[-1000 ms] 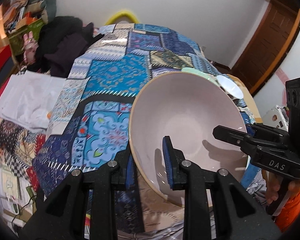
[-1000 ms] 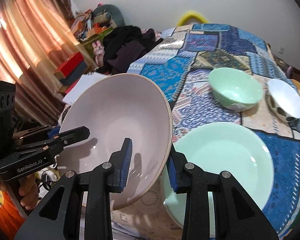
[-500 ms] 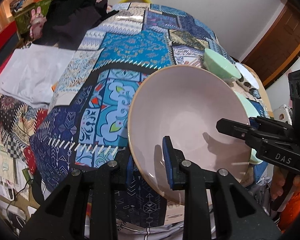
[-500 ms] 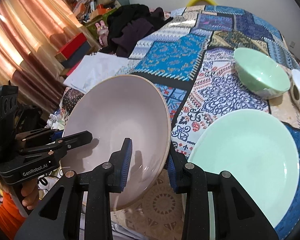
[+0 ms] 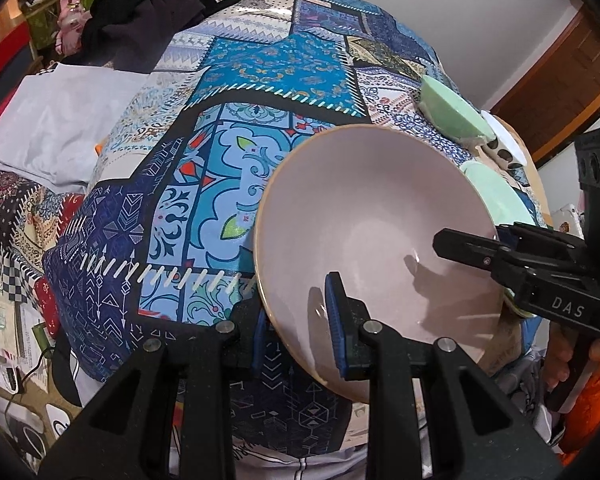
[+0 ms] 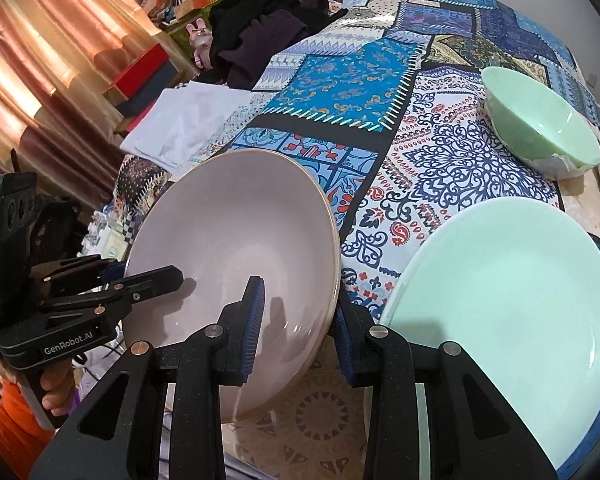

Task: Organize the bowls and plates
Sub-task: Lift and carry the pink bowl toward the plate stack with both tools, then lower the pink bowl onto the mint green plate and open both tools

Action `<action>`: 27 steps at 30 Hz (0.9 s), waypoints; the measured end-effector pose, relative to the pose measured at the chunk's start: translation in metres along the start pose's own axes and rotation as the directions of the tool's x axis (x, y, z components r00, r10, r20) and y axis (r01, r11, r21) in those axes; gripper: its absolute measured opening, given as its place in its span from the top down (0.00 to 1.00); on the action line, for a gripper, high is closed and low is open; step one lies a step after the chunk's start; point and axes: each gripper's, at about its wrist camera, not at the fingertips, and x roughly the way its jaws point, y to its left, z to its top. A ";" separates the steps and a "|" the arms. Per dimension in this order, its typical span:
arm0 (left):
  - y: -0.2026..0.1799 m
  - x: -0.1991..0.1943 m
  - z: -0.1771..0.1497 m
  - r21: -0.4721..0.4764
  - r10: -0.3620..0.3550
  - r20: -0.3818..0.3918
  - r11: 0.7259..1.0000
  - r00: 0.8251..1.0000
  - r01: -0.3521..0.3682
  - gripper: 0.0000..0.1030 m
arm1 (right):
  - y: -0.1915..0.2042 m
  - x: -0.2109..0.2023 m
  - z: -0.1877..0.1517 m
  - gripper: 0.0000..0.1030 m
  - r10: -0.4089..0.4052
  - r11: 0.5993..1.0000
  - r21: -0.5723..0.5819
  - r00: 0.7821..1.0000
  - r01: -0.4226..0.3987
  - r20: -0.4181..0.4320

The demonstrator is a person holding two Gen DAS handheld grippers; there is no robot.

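Both grippers, left (image 5: pixel 298 330) and right (image 6: pixel 298 326), have their jaws clenched on opposite rims of the pink plate (image 6: pixel 236 272), held tilted over the near edge of the bed (image 6: pixel 340 68); the green plate (image 6: pixel 500 300) lies just right of it, nearer the right gripper.

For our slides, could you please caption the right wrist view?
Both grippers hold a pink bowl by its rim beside a green plate.

Right claw (image 6: pixel 298 328) clamped on the rim of the pink bowl (image 6: pixel 236 264); left claw (image 6: pixel 140 278) grips the opposite rim. Green plate (image 6: pixel 500 304) lies just beside it on the patchwork cloth (image 6: pixel 340 68).
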 end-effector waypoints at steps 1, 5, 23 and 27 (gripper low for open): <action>0.000 0.000 0.000 0.001 0.001 0.003 1.000 1.000 -0.001 0.75 | 0.000 -0.001 0.000 0.71 -0.009 1.000 -0.004 1.000 0.009 0.004; -0.002 -0.002 0.001 0.012 0.009 0.015 1.000 1.000 -0.009 0.75 | -0.006 -0.003 0.000 0.71 -0.002 1.000 0.010 1.000 0.002 0.006; -0.010 -0.037 0.012 0.026 0.075 0.088 0.997 0.993 -0.077 0.74 | -0.013 -0.053 0.005 0.69 -0.008 1.000 -0.015 0.991 0.010 0.132; -0.025 -0.050 0.025 0.052 0.077 0.129 0.995 0.989 -0.084 0.68 | -0.022 -0.069 0.008 0.69 -0.039 0.999 -0.017 0.984 0.042 0.172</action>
